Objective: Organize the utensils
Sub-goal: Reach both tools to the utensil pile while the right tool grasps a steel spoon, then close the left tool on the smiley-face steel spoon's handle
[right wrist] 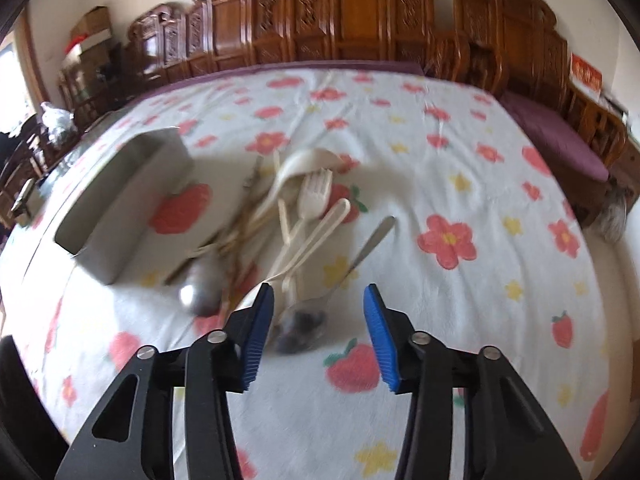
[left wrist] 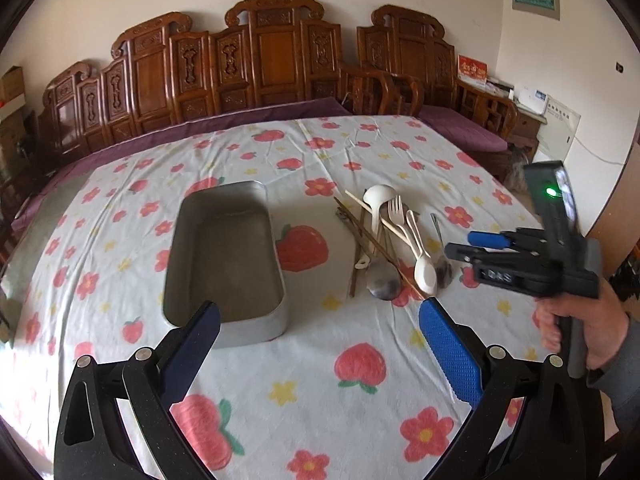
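Step in hand: first pick. Right gripper (right wrist: 318, 300) is spread, empty, hovering just short of the small metal spoon (right wrist: 304, 322) – its bowl sits between the blue pads. Left gripper (left wrist: 320, 332) is also spread wide, idle near the empty metal tray (left wrist: 280, 316). Utensil pile (left wrist: 390, 240) lies on the tablecloth (left wrist: 320, 400), just right of the tray. Next: drop lower, close on the spoon handle – it's thin and flat, so grip low.
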A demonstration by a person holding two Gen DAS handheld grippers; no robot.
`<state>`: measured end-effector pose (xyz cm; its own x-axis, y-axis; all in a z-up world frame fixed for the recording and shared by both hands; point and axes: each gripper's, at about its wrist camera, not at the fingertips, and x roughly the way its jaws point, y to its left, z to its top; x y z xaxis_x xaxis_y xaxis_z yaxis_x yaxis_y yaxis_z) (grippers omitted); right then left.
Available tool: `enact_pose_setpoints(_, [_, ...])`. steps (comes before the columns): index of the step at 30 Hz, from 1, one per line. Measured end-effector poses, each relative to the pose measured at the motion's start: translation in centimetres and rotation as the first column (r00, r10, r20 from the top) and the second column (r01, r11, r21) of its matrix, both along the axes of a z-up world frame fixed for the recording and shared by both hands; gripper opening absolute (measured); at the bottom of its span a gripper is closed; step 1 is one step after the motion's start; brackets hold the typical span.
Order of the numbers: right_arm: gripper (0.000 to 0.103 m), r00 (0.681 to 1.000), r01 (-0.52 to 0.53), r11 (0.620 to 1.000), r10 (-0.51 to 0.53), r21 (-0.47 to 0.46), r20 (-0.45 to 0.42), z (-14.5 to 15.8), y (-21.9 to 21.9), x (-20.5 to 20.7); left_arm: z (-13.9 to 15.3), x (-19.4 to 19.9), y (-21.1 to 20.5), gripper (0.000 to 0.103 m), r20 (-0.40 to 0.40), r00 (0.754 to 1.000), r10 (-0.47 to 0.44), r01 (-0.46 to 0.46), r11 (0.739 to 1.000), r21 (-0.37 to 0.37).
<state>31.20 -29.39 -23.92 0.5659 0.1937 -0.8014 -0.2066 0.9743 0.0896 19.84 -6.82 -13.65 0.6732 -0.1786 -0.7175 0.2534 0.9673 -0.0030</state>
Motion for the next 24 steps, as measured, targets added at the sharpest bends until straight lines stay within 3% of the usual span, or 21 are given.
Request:
enact_pose_setpoints(6, [0.044,0.997,0.034,0.999,-0.034,-0.008,-0.067,-2.6,0.2,2.9,-1.6,1.8,-1.9,0.094,-0.03,0.999,-0.023,0.025,0.999,0.042])
enact_pose_setpoints(8, [0.039,0.997,0.038,0.999,-0.04,-0.035,-0.063,-2.9,0.4,3.2,-2.2,2.3,-2.4,0.093,-0.047,0.998,-0.03,0.033,0.998,0.056])
enact_pose_setpoints(10, [0.036,0.997,0.044,0.992,-0.052,-0.12,-0.059,-2.9,0.7,3.0,-2.7,2.8,-2.7,0.091,-0.07,0.997,-0.035,0.039,0.998,0.058])
enact_pose_setpoints(12, [0.036,0.996,0.036,0.995,-0.043,-0.094,-0.08,-2.9,0.1,2.7,-3.0,3.2,-3.0,0.09,-0.083,0.996,-0.036,0.041,0.997,0.06])
enact_pose_setpoints(17, [0.009,0.996,0.011,0.995,-0.02,-0.097,-0.091,-2.8,-1.8,1.6,-3.9,4.6,-4.2,0.085,-0.116,0.992,-0.052,0.059,0.997,0.057])
enact_pose_setpoints(19, [0.004,0.996,0.012,0.997,-0.019,-0.079,-0.092,-2.9,-2.7,1.4,-4.3,5.3,-4.7,0.08,-0.134,0.989,-0.06,0.067,0.996,0.053])
enact_pose_setpoints(24, [0.004,0.997,0.004,1.0,-0.006,-0.03,-0.071,-3.0,-3.8,0.9,-5.1,8.0,-6.2,0.066,-0.191,0.979,-0.064,0.072,0.997,0.033])
